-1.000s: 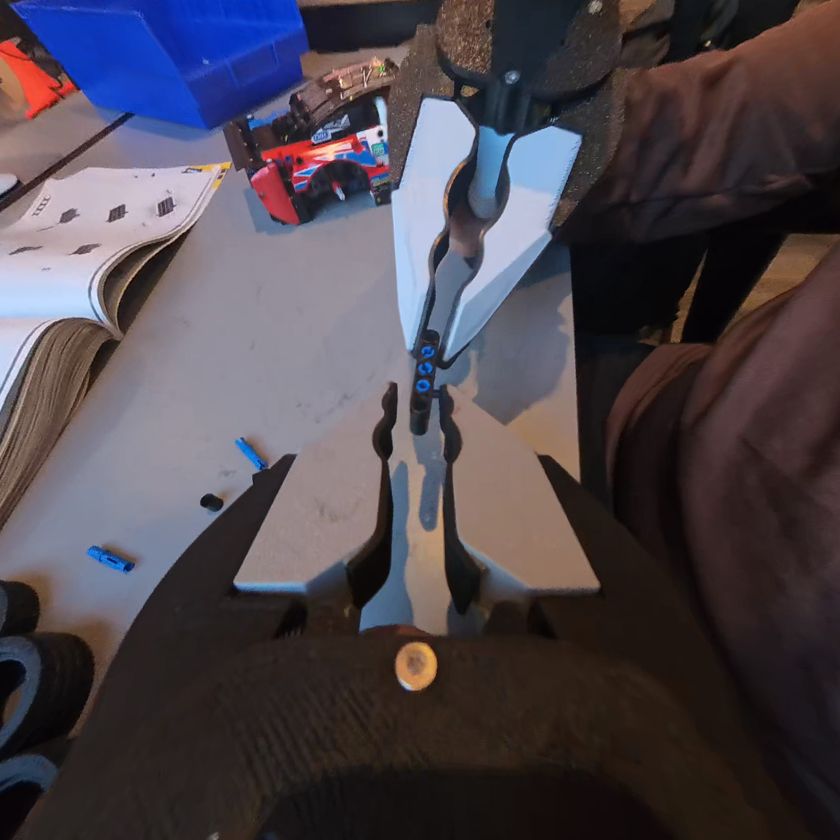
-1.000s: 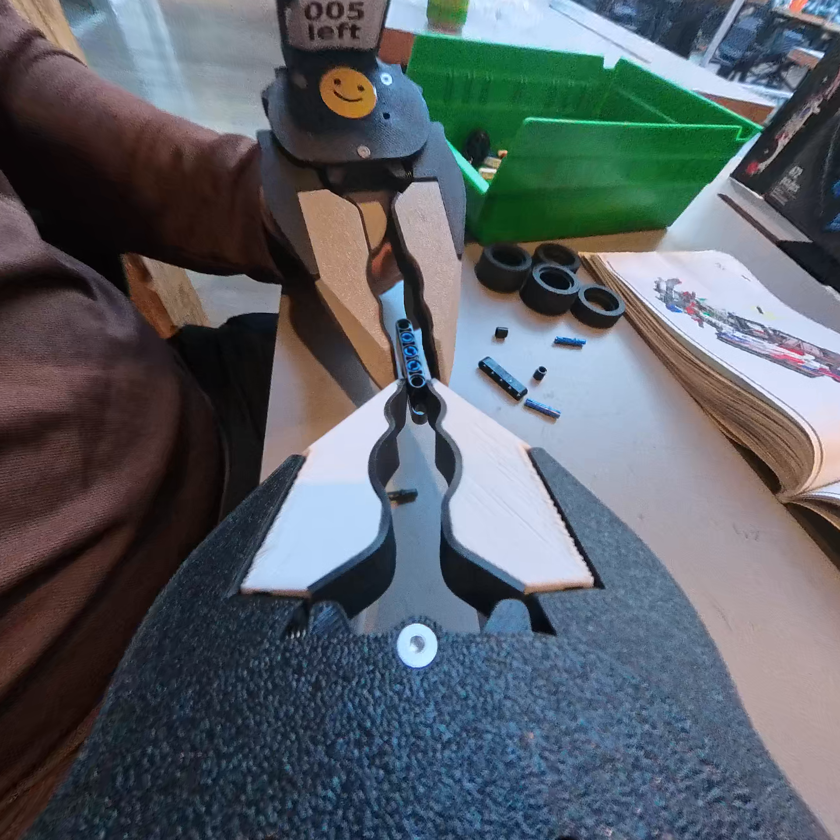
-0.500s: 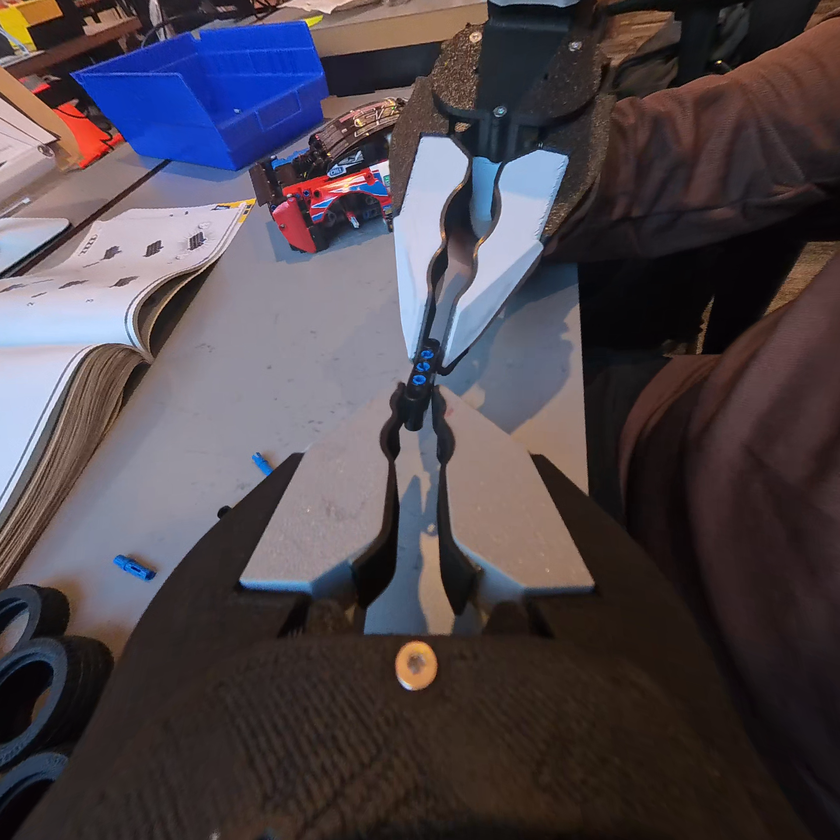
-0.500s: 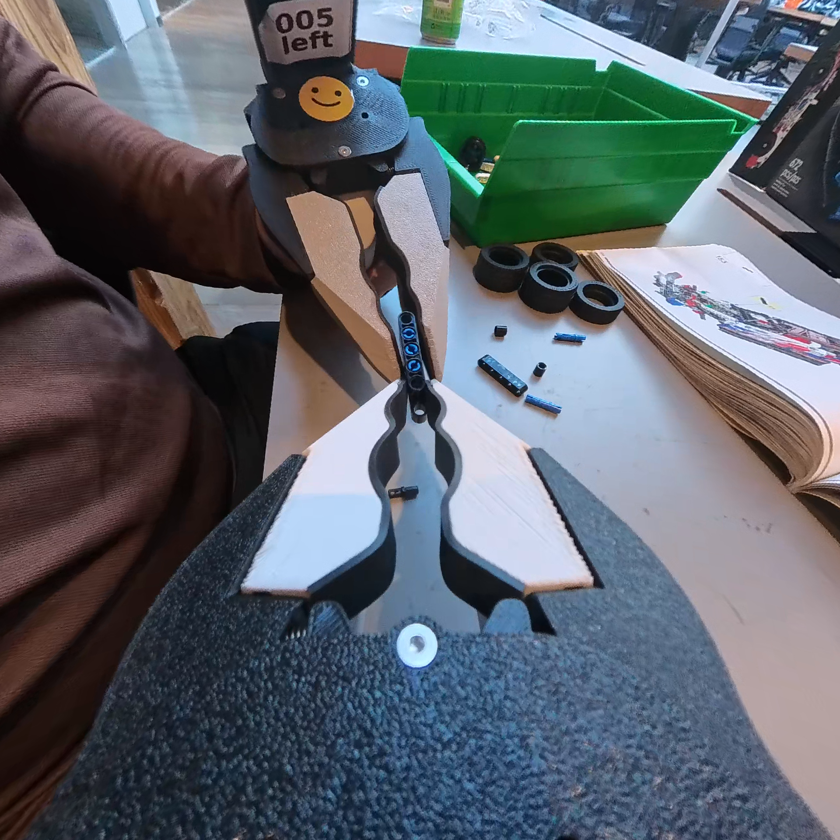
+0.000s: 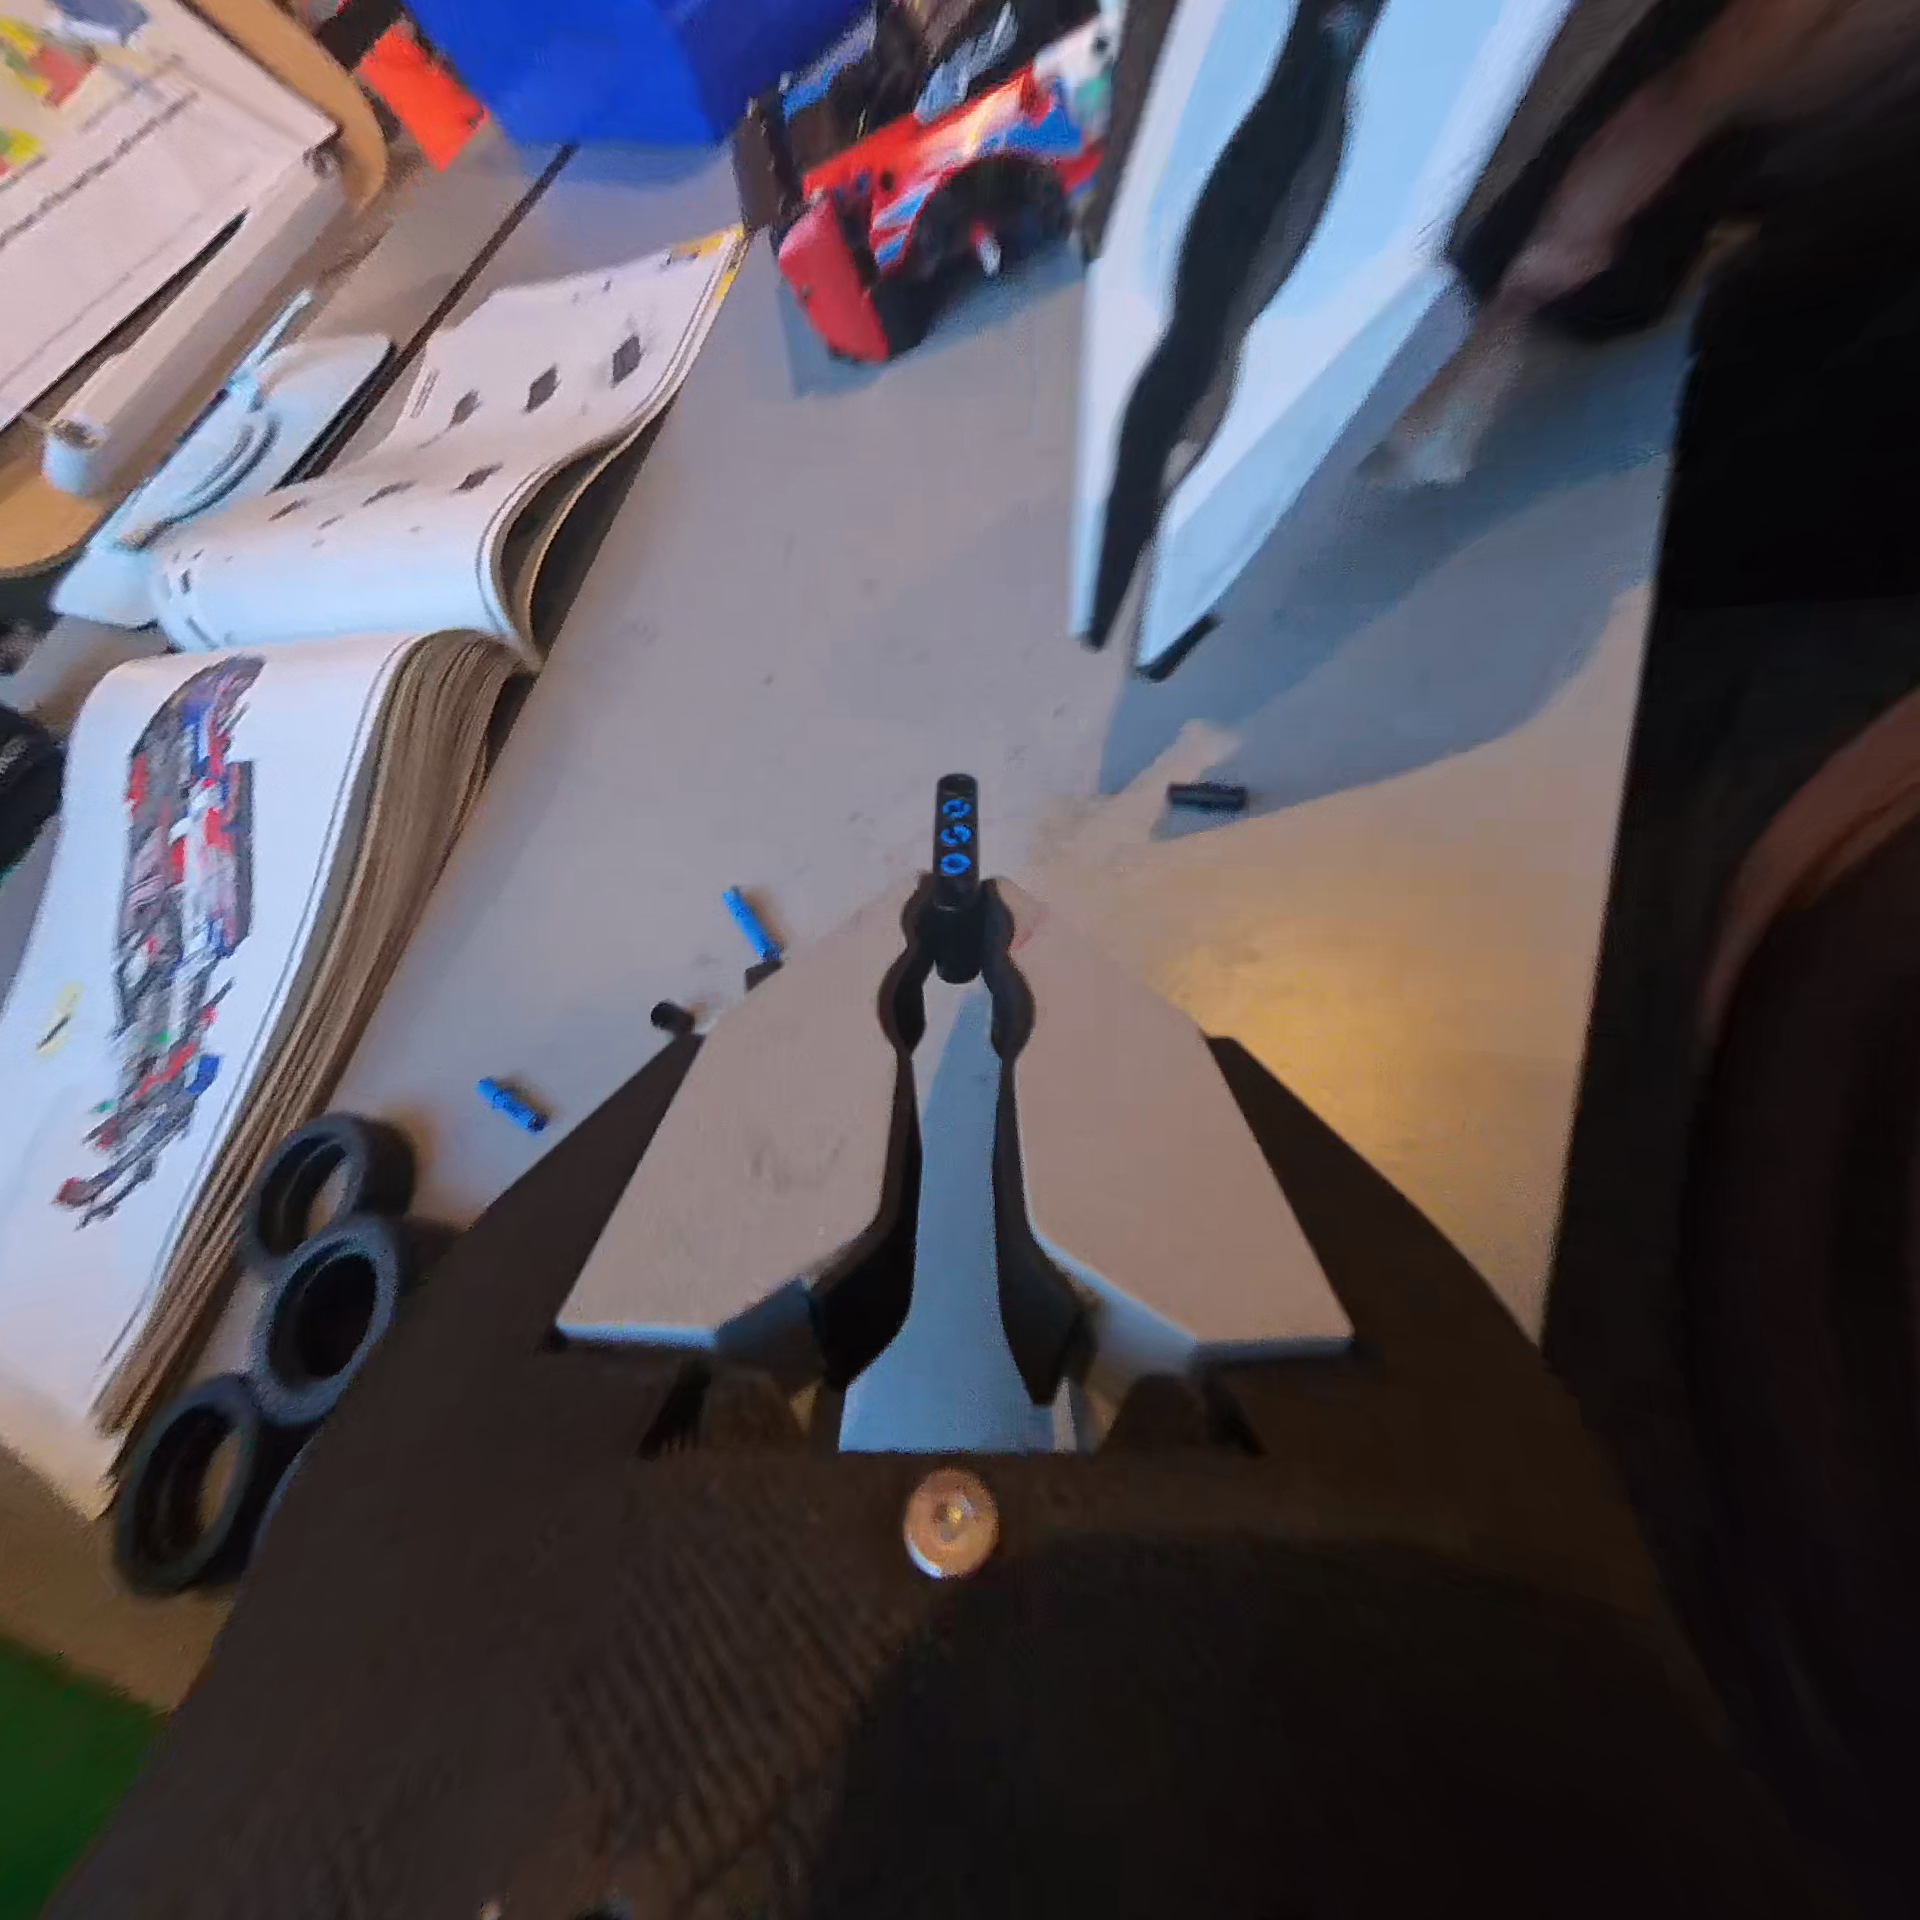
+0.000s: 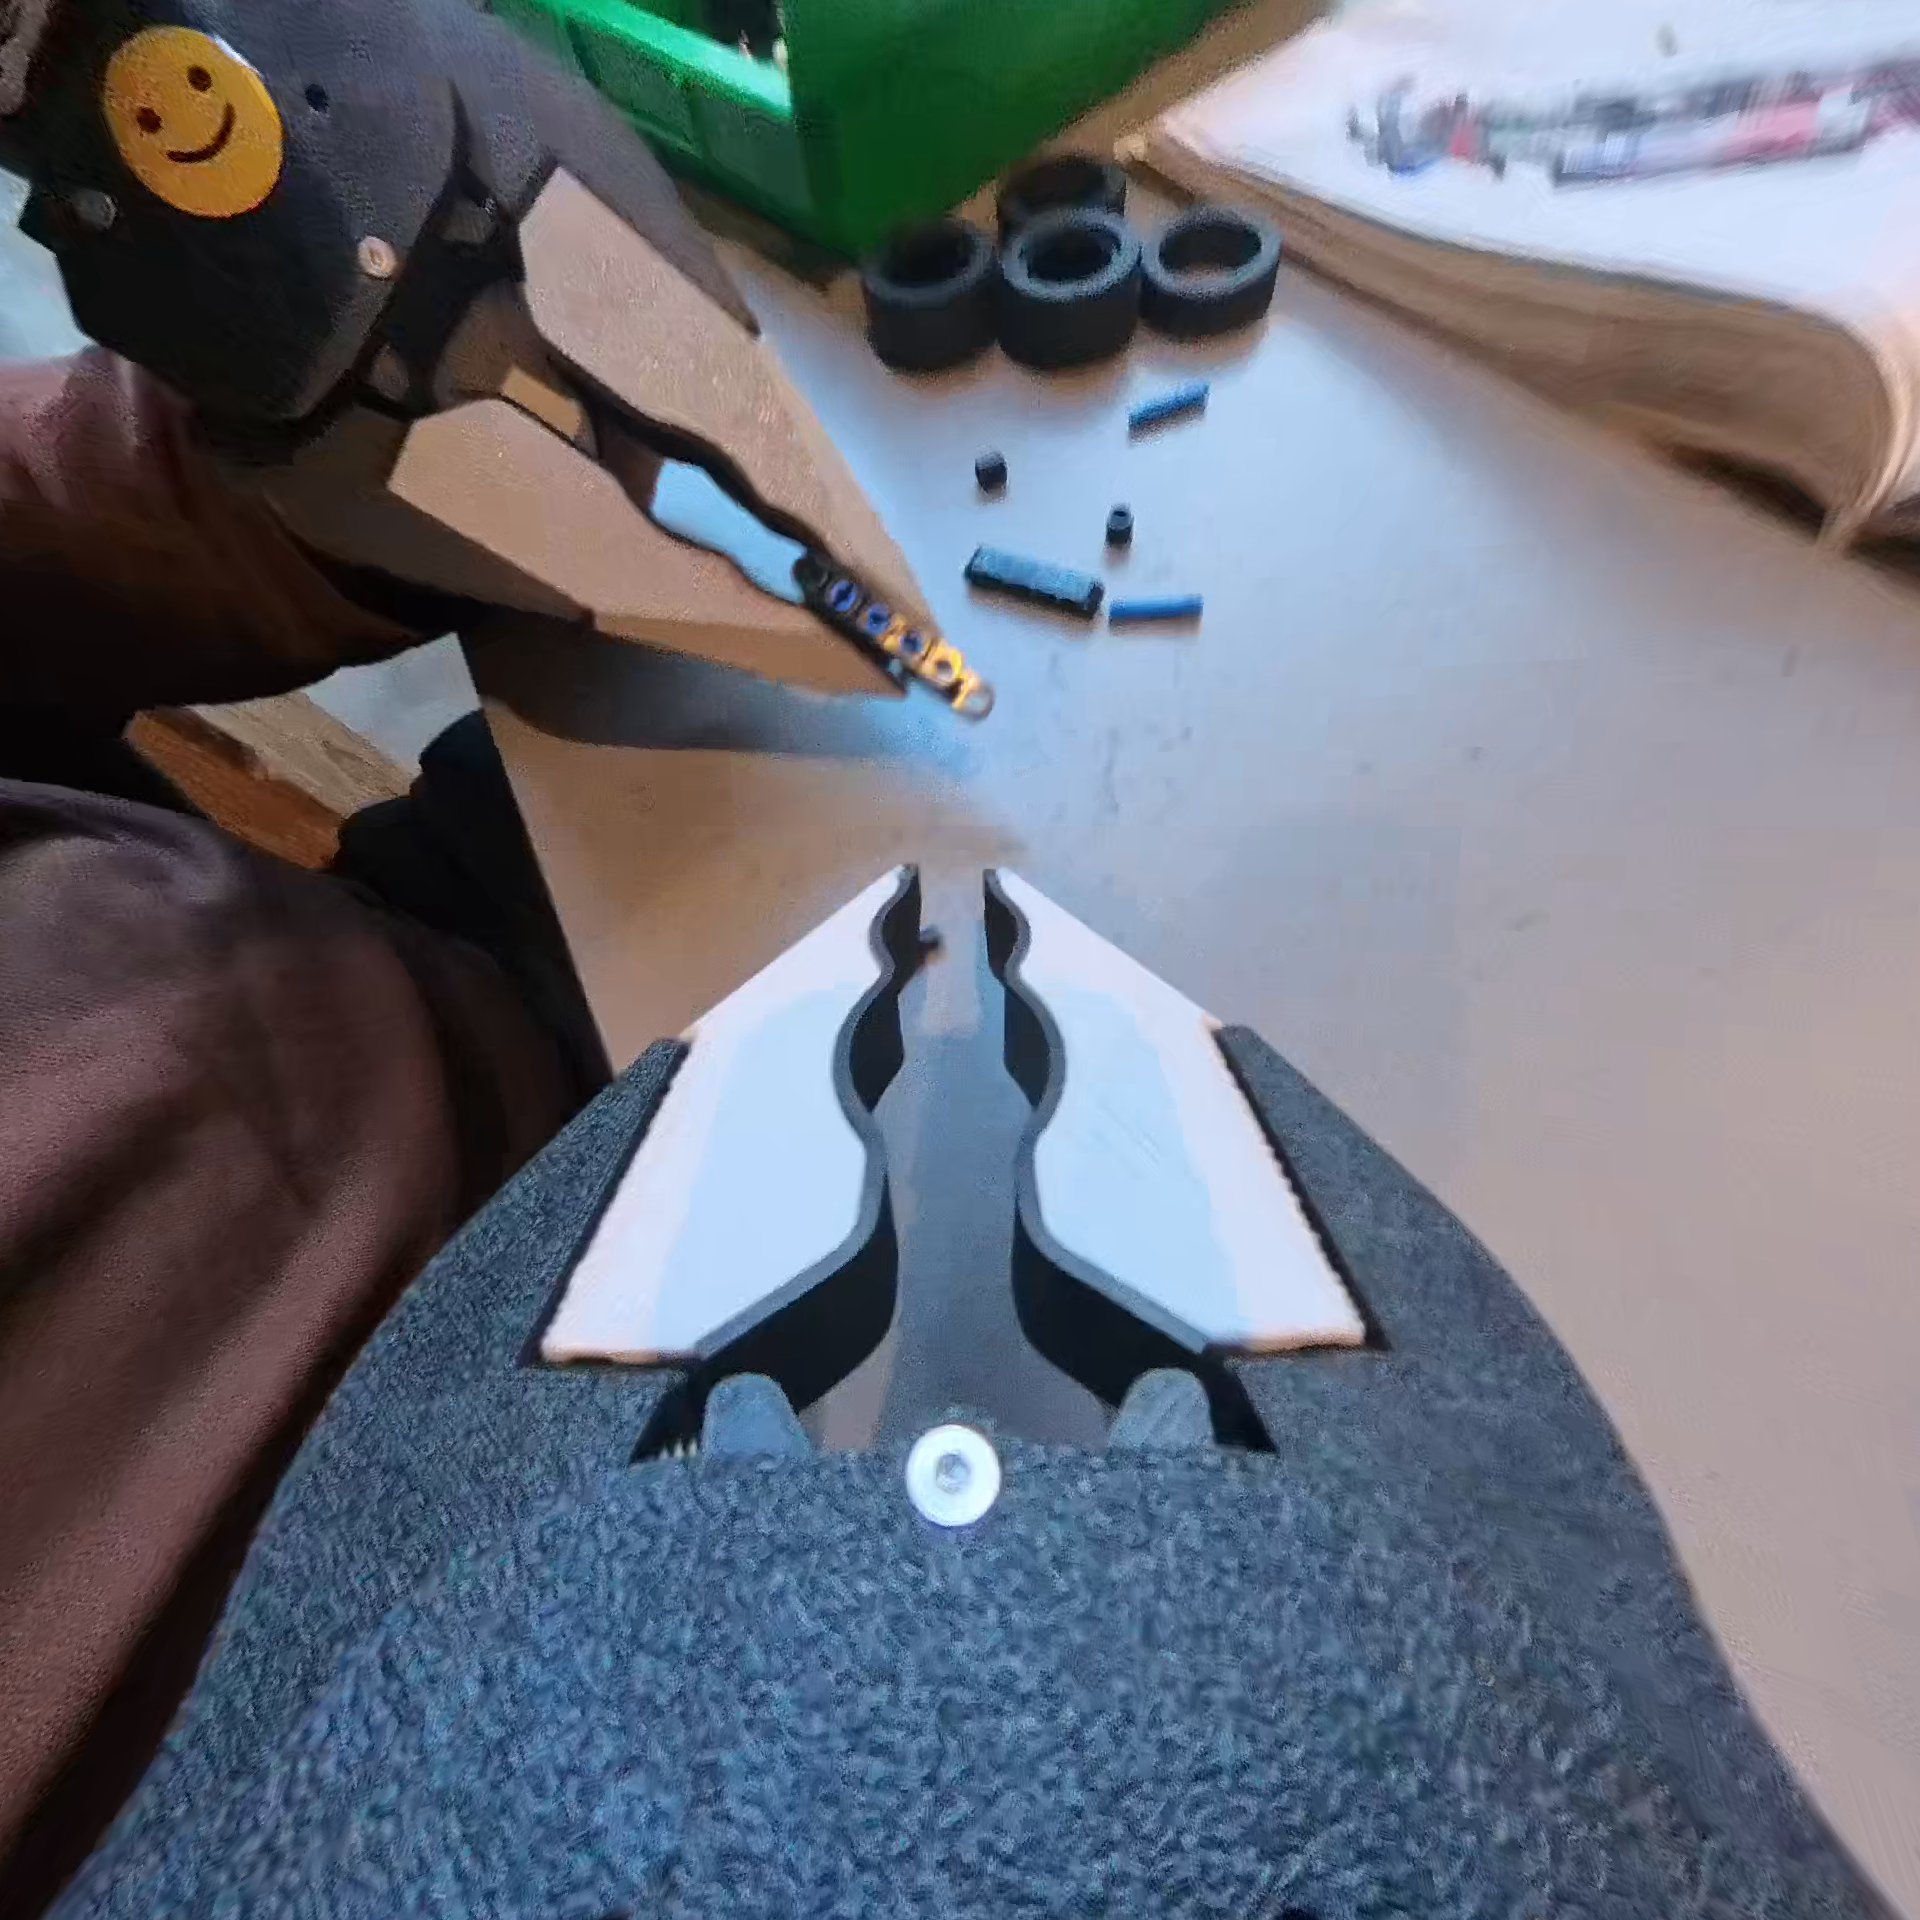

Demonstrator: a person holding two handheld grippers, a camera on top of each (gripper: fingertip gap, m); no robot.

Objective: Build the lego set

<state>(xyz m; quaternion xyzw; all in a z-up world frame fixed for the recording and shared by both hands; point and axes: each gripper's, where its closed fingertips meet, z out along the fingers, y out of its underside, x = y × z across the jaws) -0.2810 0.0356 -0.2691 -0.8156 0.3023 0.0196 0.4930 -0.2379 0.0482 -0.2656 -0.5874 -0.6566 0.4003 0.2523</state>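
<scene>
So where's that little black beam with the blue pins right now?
The black beam is pinched in the left hand-held gripper, raised over the table, with loose blue pins to its left.

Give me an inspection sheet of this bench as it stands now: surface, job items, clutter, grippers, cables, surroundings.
Surface: pale grey tabletop, scuffed, lit warm on one side.
Job's things: black holed lego beam with blue pins, clamped at one end; partly built red lego car at the far side; open instruction book; four black rubber tyres by the book.
Clutter: loose blue pins, small black bushes and a short black beam lying on the table.
Grippers: left gripper shut on the beam; right gripper slightly open, holding nothing.
Cables: nothing seen.
Surroundings: green plastic bin, blue plastic bin, a person's brown sleeve.
</scene>
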